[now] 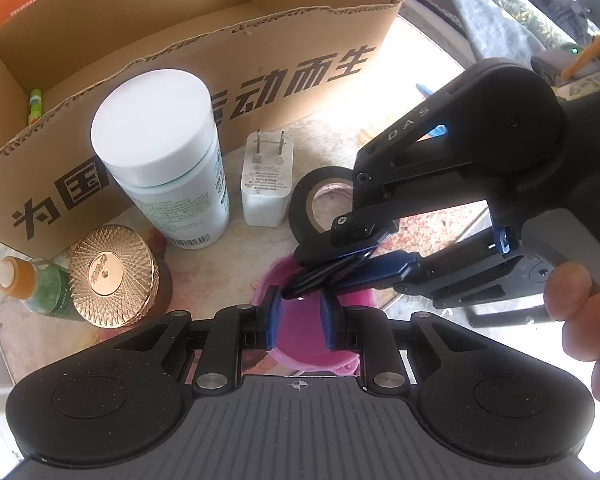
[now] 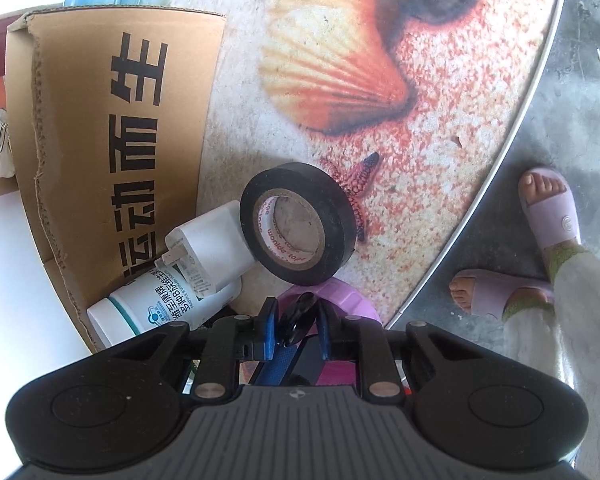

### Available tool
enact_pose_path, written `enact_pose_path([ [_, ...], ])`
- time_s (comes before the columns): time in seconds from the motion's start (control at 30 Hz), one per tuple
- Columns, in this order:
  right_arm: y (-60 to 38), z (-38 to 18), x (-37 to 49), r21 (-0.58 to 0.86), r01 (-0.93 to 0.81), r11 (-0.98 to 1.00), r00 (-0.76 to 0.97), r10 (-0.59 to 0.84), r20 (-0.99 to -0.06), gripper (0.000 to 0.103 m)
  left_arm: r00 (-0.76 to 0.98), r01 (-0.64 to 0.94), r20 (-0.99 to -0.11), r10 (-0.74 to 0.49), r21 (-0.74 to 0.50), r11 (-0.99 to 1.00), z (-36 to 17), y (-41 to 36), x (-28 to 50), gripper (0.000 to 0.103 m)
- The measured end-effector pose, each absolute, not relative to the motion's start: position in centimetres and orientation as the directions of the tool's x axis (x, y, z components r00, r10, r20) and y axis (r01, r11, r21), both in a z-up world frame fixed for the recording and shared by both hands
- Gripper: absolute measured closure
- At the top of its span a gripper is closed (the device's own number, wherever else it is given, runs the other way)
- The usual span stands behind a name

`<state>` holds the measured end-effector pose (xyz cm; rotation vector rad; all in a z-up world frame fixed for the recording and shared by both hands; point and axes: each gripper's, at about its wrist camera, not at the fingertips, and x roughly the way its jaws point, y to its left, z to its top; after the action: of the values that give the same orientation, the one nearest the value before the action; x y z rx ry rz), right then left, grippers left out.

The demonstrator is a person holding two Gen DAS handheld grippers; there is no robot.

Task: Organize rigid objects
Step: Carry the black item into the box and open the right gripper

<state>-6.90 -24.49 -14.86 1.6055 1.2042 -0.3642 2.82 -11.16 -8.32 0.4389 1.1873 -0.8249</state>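
Note:
A pink plastic cup (image 1: 312,340) stands on the table between my left gripper's (image 1: 299,322) blue pads; the jaws are close around it. My right gripper (image 1: 320,276) comes in from the right over the cup and is shut on a small black clip-like object (image 2: 298,316). The cup also shows in the right wrist view (image 2: 340,294). A black tape roll (image 2: 298,226), a white charger plug (image 1: 266,184), a white bottle (image 1: 164,156), a gold-lidded jar (image 1: 114,276) and a green dropper bottle (image 1: 32,286) stand before the open cardboard box (image 1: 220,60).
The round table (image 2: 380,120) has a shell and starfish print, and its edge curves at the right. A person's feet in pink slippers (image 2: 552,216) stand on the floor beside it. A small green item (image 1: 35,106) lies inside the box.

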Motion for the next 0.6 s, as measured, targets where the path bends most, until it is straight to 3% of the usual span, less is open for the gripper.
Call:
enact_pose_path([
  [0.37,-23.6,-11.2,-5.9,0.598,0.790,0.132,0.462,0.511,-0.724,0.085,0.160,0.750,-0.924,-0.347,-0.115,0.651,-6.2,-10.0,2.5,0.083],
  [0.6,-22.4,-5.0,-4.1,0.670,0.708,0.223,0.487,0.533,-0.692,0.086,0.198,0.709,-0.907,-0.373,-0.129,0.693,-1.5,-7.7,3.6,0.083],
])
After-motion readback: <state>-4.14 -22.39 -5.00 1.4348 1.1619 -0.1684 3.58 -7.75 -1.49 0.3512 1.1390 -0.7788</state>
